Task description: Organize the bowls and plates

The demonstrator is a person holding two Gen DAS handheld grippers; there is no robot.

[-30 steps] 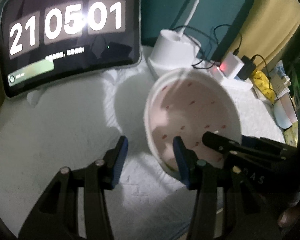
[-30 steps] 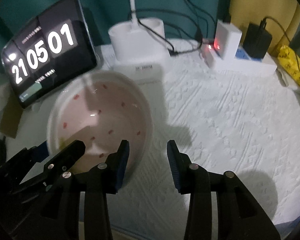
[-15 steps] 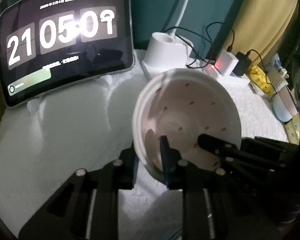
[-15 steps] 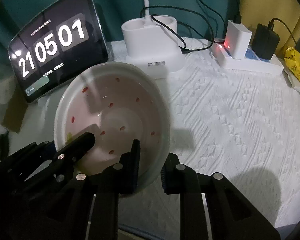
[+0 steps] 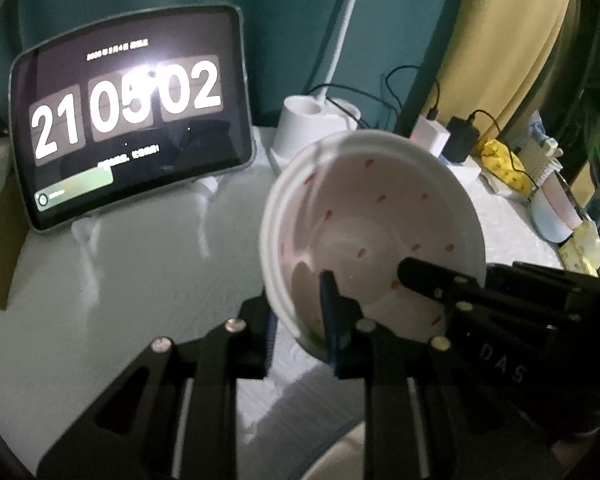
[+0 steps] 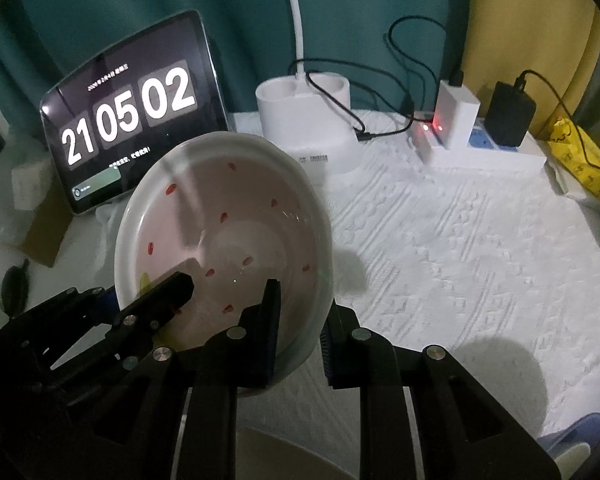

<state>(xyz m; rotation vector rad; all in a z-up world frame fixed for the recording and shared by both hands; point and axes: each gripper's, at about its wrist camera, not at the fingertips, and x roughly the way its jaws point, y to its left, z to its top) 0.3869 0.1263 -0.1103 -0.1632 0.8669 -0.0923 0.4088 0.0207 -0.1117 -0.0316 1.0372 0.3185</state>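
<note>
The left hand-held gripper [image 5: 300, 320] is clenched on the near-left rim of the white bowl [image 5: 372, 216]: one finger is inside the bowl and the other is outside, against the wall. The right hand-held gripper [image 6: 300, 320] grasps the same bowl at its near-right rim, also with one finger inside and one outside. In the left wrist view the right hand-held gripper comes in from the right side, and its tip lies over the inner wall of the bowl.

The bowl has a pink inside with small red marks. It is tilted, with its opening turned toward both cameras, and it is held between the two hand-held grippers, above the desk [image 6: 460, 248], which carries a white textured cloth.

Beyond the bowl, to the left, a tablet [image 6: 128, 116] stands upright and shows a clock. Straight ahead of the right hand-held gripper is a white lamp base [image 6: 304, 120] with cables. To the far right of it lies a white power strip [image 6: 484, 152] with a red light and two chargers plugged in. A yellow packet [image 6: 580, 160] lies at the right end of the strip.
</note>
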